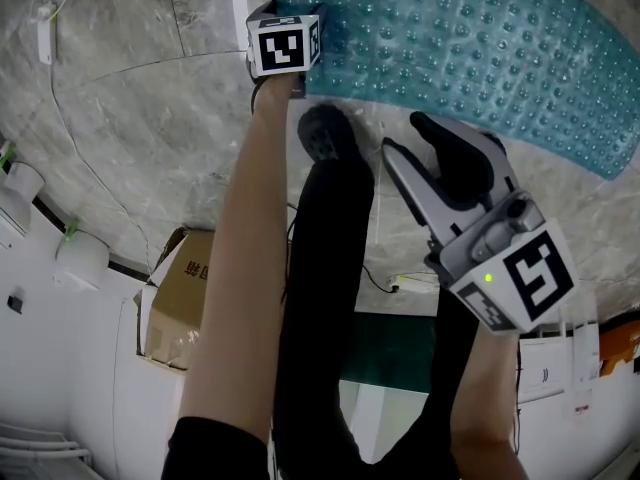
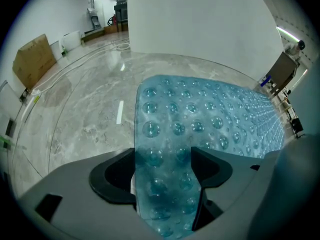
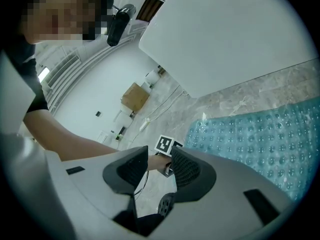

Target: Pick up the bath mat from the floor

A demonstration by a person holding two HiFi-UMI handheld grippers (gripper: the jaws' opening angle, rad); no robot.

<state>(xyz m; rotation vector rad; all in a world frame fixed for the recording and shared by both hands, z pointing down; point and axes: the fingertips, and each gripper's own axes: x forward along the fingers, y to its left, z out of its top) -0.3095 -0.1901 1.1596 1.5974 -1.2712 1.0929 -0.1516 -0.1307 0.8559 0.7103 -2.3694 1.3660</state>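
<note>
Dark trousers (image 1: 320,318) and a black shoe (image 1: 325,133) fill the near middle of the head view, with the person's bare left forearm (image 1: 245,248) stretching away beside them. Just right of the leg, the right gripper (image 1: 403,134) is held above the floor (image 1: 150,118), near the person and short of the mat. Its own view shows the right gripper (image 3: 159,156) with its jaws apart and nothing between them; through the gap only the far marker cube and the left arm appear.

At the far end of the forearm, the left gripper (image 1: 285,46) points steeply down at the near left corner of the bath mat (image 1: 470,48). From the left gripper view, the left gripper (image 2: 162,156) has its jaws spread wide, and the end of the bath mat (image 2: 210,119) runs into the gap between them. Nothing shows the pads pressing on it.

That mat is translucent teal, covered in round bubbles, and lies flat on the grey marbled floor, reaching away to the far right. It also shows in the right gripper view, to the right of the jaws (image 3: 260,139).

On the left, by the white wall, a cardboard box (image 1: 180,298) stands well apart from the mat
</note>
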